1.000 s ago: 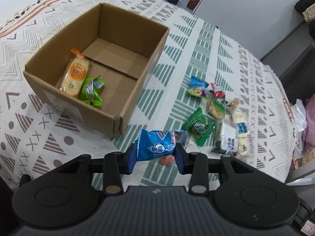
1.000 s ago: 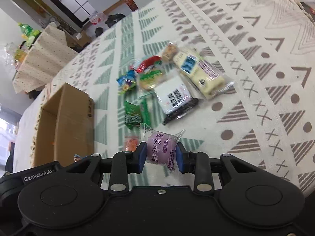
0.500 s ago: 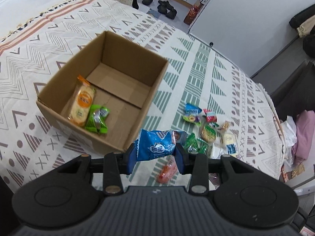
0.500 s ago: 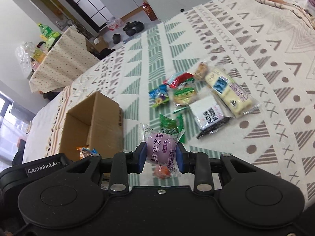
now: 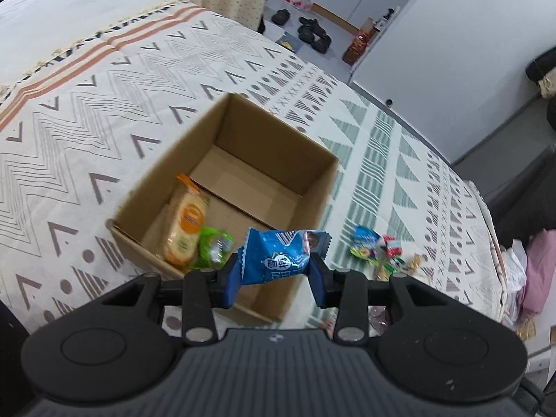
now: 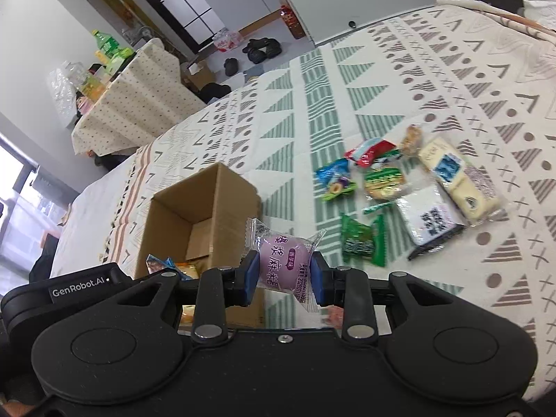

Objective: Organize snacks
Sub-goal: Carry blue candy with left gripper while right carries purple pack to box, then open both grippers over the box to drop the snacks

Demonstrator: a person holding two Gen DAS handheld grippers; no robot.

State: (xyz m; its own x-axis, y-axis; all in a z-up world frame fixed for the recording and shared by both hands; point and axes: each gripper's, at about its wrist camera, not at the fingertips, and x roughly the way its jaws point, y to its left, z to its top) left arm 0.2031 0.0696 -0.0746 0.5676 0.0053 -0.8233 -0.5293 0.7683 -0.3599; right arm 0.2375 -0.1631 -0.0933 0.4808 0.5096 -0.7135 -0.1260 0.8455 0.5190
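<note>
My left gripper [image 5: 276, 276] is shut on a blue snack packet [image 5: 278, 255] and hangs over the near right corner of an open cardboard box [image 5: 271, 128]. Inside the box lie an orange cracker pack [image 5: 184, 220] and a green candy [image 5: 213, 246]. My right gripper [image 6: 283, 278] is shut on a purple mochi packet [image 6: 283, 260], raised above the bedspread just right of the box [image 6: 194, 201]. Several loose snacks [image 6: 399, 191] lie on the patterned bedspread to the right, among them a green packet [image 6: 361, 241], a white pack [image 6: 429, 220] and a long cream bar [image 6: 455, 177].
The box and snacks rest on a bed with a patterned cover [image 5: 104, 104]. The left gripper's body [image 6: 76, 292] shows at the lower left of the right wrist view. Beyond the bed are shoes on the floor [image 5: 312, 34], a draped table [image 6: 132, 104] with bottles, and a white cabinet [image 5: 451, 52].
Both grippers rose and moved toward the box, each still holding its packet. The box now sits under the left gripper's tips, and the loose snacks have slid farther to the right.
</note>
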